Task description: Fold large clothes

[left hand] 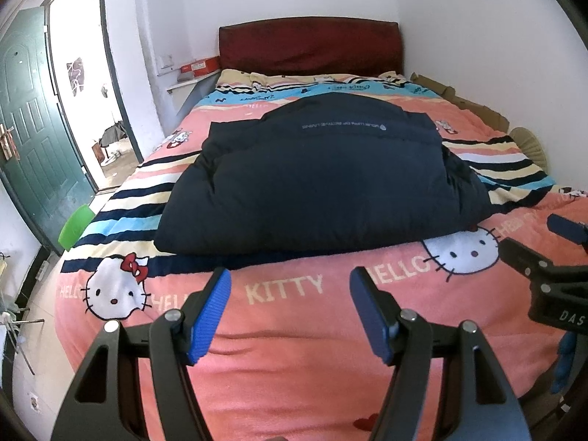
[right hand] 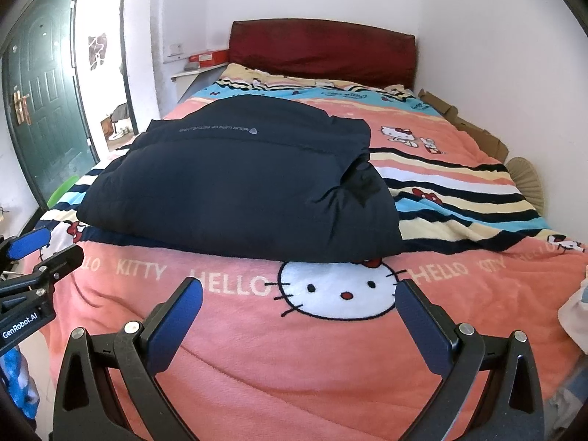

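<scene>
A dark navy padded jacket (left hand: 316, 180) lies folded into a thick bundle on the pink cartoon-cat blanket (left hand: 294, 338) in the middle of the bed; the right wrist view shows the jacket (right hand: 242, 183) too. My left gripper (left hand: 290, 286) hovers open over the blanket just short of the jacket's near edge, with nothing between its blue pads. Further right, my right gripper (right hand: 299, 296) is also open and empty above the printed cat face. Each gripper appears at the side of the other's view.
A dark red headboard (left hand: 308, 46) backs the bed against the white wall. Flattened cardboard (right hand: 466, 125) and a straw fan (right hand: 525, 180) lie along the bed's right side. A green door (left hand: 33, 139) stands open at the left, with a green plastic piece (left hand: 75, 226) near it.
</scene>
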Tool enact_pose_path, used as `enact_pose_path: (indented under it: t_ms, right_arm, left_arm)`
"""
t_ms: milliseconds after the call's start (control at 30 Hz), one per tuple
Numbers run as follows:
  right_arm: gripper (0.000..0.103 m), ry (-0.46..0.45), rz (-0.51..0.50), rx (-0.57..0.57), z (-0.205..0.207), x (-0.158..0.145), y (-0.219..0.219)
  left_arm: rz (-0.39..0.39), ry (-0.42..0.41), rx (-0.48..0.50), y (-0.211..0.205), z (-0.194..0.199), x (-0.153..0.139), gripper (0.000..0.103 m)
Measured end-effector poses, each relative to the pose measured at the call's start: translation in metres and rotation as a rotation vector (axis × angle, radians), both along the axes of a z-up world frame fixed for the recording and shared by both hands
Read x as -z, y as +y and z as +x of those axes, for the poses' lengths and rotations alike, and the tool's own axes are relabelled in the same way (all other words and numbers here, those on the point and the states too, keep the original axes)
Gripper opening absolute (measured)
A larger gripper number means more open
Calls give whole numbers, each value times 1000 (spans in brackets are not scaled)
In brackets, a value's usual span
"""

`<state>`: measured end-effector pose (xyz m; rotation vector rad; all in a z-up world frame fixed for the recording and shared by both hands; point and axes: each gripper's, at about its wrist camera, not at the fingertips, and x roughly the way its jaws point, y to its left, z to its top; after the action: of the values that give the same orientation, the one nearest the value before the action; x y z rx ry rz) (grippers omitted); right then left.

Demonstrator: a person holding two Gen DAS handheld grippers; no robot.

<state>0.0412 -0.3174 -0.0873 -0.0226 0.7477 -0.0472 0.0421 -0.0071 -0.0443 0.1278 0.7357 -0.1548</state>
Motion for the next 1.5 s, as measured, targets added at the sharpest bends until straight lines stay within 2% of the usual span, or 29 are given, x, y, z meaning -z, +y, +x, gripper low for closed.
enact_pose_path:
  t_ms: [1500]
  right_arm:
    - [103,9,-7,1,0,2,-3]
  left_arm:
    - [3,-2,-13,4,-2,0,65]
